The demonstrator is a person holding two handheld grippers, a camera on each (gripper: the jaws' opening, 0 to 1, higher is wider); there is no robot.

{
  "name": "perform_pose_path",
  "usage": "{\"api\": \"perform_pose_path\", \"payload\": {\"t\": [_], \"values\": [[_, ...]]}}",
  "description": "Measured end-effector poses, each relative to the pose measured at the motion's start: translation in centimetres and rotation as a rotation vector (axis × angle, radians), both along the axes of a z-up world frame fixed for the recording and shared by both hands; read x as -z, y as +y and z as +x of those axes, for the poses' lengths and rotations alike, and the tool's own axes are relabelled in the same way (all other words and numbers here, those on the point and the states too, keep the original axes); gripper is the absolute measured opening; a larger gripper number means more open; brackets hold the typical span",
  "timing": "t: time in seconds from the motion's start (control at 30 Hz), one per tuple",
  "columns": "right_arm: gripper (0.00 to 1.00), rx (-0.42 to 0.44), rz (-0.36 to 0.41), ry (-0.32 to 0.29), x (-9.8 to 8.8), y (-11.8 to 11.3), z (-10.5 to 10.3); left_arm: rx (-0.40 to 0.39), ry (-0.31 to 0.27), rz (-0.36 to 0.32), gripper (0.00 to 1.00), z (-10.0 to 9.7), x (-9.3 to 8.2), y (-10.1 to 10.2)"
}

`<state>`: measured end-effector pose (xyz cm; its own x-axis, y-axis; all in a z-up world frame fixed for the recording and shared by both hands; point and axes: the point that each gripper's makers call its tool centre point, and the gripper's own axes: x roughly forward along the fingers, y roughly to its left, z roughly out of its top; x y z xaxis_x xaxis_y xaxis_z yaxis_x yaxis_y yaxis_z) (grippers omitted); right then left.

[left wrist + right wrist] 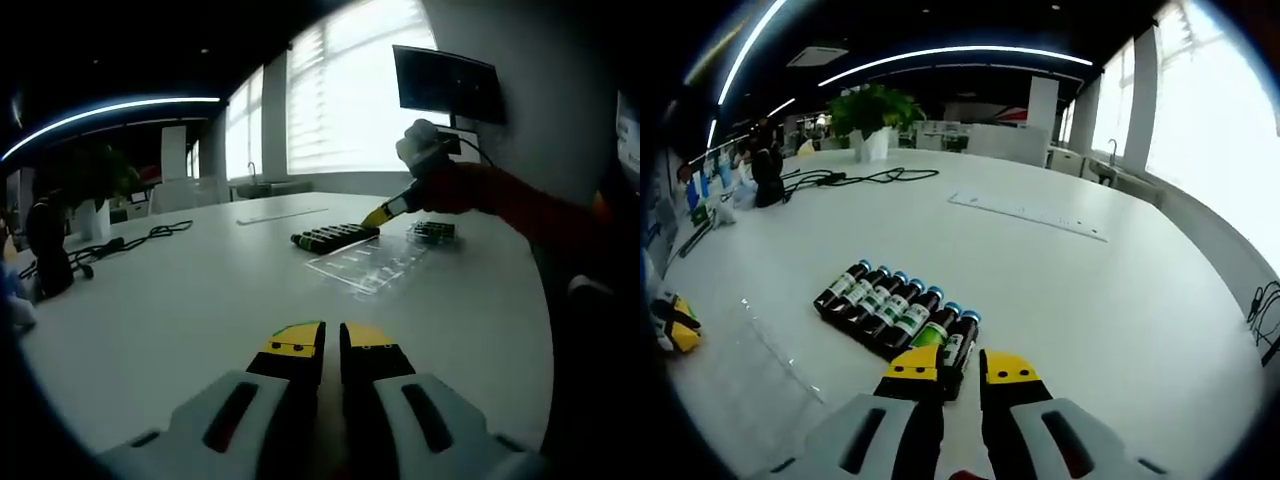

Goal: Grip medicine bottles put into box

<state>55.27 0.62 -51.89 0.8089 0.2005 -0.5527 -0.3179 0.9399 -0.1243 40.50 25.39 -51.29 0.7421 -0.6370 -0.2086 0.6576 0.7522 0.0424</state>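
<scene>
A row of several dark medicine bottles [890,305] with blue caps and green-white labels lies on the white table [1060,300]. My right gripper [962,368] is at the near end of the row. Its yellow-tipped jaws are closed on the end bottle [958,345], which still lies against its neighbours. The left gripper view shows that row [335,237] far off, with the right gripper [380,213] held to it by a hand in a red sleeve. A clear plastic box tray [375,262] lies just in front of the bottles. My left gripper [332,345] hovers low over bare table, shut and holding nothing.
A second dark cluster [433,232] sits beyond the tray. Black cables [855,178], a potted plant [872,115] and a long flat strip [1030,213] lie farther back. A dark stand [48,245] is at the left. The left gripper [675,322] shows at the table's left.
</scene>
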Motion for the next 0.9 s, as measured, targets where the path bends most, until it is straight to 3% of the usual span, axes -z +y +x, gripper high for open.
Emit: {"api": "perform_pose_path", "payload": {"t": [0.63,0.9], "values": [[0.07,0.014,-0.046,0.025,1.0,-0.7,-0.1,0.000,0.000,0.000,0.01,0.0,0.0,0.1],[0.07,0.026,-0.038,-0.035,-0.8,-1.1,-0.5,0.000,0.000,0.000,0.01,0.0,0.0,0.1]]}}
